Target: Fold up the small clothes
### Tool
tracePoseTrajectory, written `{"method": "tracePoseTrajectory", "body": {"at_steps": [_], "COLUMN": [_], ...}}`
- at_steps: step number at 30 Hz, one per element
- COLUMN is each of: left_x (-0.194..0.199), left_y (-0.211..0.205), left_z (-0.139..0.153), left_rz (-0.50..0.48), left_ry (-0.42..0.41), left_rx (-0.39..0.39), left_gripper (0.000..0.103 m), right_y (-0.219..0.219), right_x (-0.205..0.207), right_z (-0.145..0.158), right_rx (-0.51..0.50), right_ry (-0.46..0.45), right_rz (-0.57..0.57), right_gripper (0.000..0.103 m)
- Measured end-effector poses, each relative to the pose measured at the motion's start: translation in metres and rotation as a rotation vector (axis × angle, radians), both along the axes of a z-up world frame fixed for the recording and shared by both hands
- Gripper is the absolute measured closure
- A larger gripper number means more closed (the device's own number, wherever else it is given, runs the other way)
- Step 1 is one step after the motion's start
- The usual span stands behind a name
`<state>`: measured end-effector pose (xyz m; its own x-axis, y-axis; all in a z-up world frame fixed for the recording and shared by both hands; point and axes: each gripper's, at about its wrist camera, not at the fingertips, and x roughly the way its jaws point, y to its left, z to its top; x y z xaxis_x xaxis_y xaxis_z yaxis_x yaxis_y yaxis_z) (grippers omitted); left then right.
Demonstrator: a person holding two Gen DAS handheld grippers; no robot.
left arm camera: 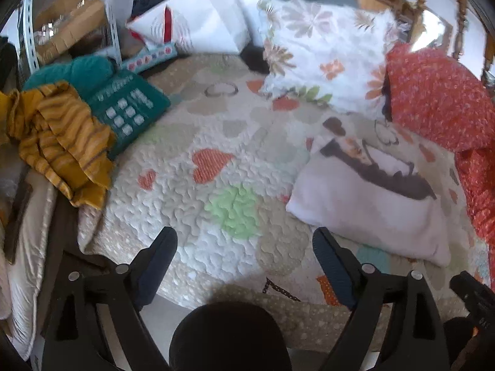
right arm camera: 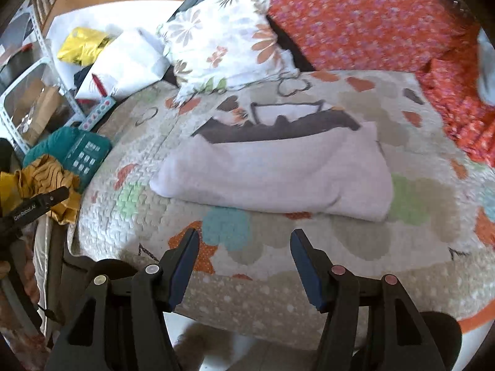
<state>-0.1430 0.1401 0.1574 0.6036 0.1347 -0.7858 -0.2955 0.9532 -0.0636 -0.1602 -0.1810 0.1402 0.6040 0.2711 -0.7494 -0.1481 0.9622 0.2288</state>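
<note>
A folded white garment with a dark print (right arm camera: 278, 170) lies flat on the quilted bedspread (right arm camera: 417, 222); it also shows at the right in the left wrist view (left arm camera: 371, 204). A crumpled yellow striped garment (left arm camera: 58, 142) and a teal folded garment (left arm camera: 123, 108) lie at the bed's left edge; both show in the right wrist view, the yellow one (right arm camera: 46, 176) beside the teal one (right arm camera: 80, 151). My left gripper (left arm camera: 244, 241) is open and empty above the bedspread. My right gripper (right arm camera: 244, 241) is open and empty just in front of the white garment.
A floral pillow (left arm camera: 324, 52) and a white pillow (left arm camera: 201, 21) lie at the bed's far side. A red patterned blanket (left arm camera: 442, 99) is heaped at the right. A metal shelf with boxes (left arm camera: 62, 27) stands at the far left. The left gripper's side (right arm camera: 34, 207) shows at the right view's left edge.
</note>
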Motion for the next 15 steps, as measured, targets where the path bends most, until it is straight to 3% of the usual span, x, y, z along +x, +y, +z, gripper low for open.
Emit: {"method": "tracePoseTrajectory", "body": {"at_steps": [5, 10, 15], "left_x": [0.034, 0.081, 0.125], "left_y": [-0.001, 0.005, 0.003], "left_z": [-0.022, -0.060, -0.099], "left_rz": [0.020, 0.007, -0.055], "left_ry": [0.051, 0.114, 0.155], "left_rx": [-0.011, -0.111, -0.186], "left_gripper": [0.015, 0.015, 0.015], "right_y": [0.002, -0.006, -0.006], "right_x": [0.025, 0.052, 0.079], "right_z": [-0.016, -0.038, -0.067], "right_rx": [-0.082, -0.186, -0.177], "right_ry": [0.018, 0.036, 0.111], "right_rz": [0.041, 0.039, 0.052], "right_gripper": [0.037, 0.036, 0.036]}}
